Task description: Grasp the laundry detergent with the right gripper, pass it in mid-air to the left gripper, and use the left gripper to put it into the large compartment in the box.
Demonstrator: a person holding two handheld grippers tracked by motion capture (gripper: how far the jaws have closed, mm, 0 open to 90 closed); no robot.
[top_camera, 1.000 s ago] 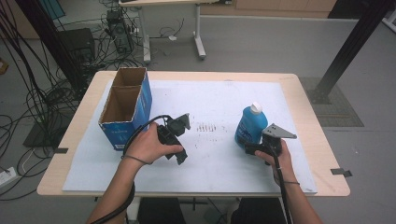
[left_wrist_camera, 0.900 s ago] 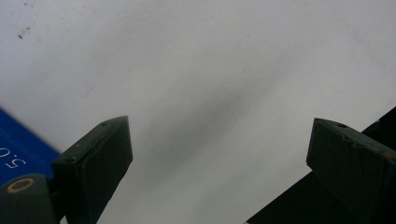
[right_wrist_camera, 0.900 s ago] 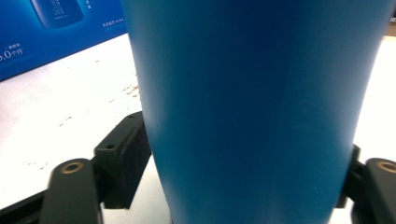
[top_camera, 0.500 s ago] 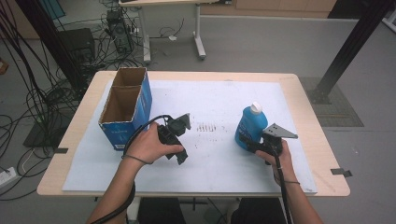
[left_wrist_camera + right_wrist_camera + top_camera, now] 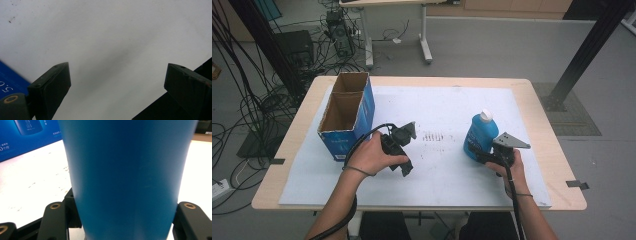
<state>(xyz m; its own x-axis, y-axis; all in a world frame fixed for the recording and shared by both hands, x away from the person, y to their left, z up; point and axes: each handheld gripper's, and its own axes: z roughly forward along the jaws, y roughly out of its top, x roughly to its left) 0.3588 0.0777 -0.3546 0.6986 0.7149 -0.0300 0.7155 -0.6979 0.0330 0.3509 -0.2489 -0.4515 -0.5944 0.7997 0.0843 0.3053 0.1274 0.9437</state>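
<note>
1. Right tongs (image 5: 479,152) clamped on the lower body of the blue bottle (image 5: 479,135); the jaws have just been closing, and in the right gripper view the bottle (image 5: 125,177) sits between the 2 black jaws, which flank its sides.
2. Left tongs (image 5: 404,150) held apart with nothing between them; the left gripper view shows 2 dark blocky fingertips (image 5: 53,85) wide apart over bare white surface.
3. Bottle: smooth matte blue plastic, rounded body tapering toward the base, white cap on top.
4. Bottle stands on the tabletop (image 5: 532,100), right of centre, near the front edge; long axis roughly upright, cap up, leaning slightly away from the right hand (image 5: 507,167).
5. Cardboard box (image 5: 347,115): open top, 2 compartments, brown inside, glossy blue printed outside; well apart from the bottle, at the left.
6. White sheet covers the tabletop, wooden rim showing; faint dark scuff marks (image 5: 437,136) between the 2 tongs.
</note>
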